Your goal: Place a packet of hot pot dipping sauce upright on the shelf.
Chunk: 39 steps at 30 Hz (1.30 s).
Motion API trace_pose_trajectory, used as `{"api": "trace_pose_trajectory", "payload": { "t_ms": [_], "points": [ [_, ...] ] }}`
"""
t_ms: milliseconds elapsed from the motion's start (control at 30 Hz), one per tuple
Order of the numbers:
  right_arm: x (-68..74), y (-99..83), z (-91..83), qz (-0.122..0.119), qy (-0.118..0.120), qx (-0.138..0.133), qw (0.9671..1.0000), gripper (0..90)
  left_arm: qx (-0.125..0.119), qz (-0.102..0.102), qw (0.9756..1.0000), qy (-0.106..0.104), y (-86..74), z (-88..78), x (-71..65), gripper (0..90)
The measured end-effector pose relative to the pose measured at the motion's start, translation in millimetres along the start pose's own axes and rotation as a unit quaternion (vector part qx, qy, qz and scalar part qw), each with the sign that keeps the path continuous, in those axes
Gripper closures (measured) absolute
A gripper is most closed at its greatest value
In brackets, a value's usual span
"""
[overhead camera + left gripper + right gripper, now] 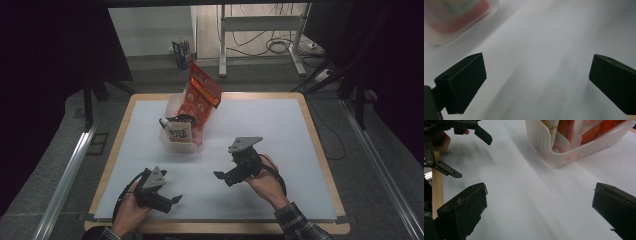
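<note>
While a translucent plastic bin [181,142] of red snack packets [200,95] stands at the white table's [280,130] far left, its labels too small to read, the left gripper [175,200] and right gripper [220,176] hover nearby, jaws spread wide, holding nothing.

High view overhead, looking forward and down. Both gripper views sit low, close above the white table sheet [260,130], sharing the translucent plastic bin [554,157].

left gripper [172,200] sits low in the person's left hand [131,207], jaws wide apart and empty. right gripper [220,176], in the right hand [267,182], likewise gapes, pointing leftward.
</note>
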State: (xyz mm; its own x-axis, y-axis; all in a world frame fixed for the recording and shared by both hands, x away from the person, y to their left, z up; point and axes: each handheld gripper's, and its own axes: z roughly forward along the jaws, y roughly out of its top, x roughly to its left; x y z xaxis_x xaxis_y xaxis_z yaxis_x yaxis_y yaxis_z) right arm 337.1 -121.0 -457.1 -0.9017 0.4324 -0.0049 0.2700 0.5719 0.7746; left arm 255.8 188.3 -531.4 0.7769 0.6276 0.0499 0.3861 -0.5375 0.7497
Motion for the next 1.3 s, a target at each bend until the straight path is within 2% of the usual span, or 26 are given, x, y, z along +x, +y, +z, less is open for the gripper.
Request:
{"api": "trace_pose_trajectory", "payload": {
  "t_ms": [633,1300],
  "points": [
    [-1.4,-7.0,-11.8,0.004,-0.015,-0.003,0.9999,0.0,0.000,-0.001,1.0000,0.002,-0.2,0.7,-0.6,0.7],
    [-6.3,-25.6,-25.5,0.017,-0.039,-0.001,0.9991,0.0,0.004,0.003,1.0000,0.003,-0.1,1.6,-1.5,0.7]
  ]
}}
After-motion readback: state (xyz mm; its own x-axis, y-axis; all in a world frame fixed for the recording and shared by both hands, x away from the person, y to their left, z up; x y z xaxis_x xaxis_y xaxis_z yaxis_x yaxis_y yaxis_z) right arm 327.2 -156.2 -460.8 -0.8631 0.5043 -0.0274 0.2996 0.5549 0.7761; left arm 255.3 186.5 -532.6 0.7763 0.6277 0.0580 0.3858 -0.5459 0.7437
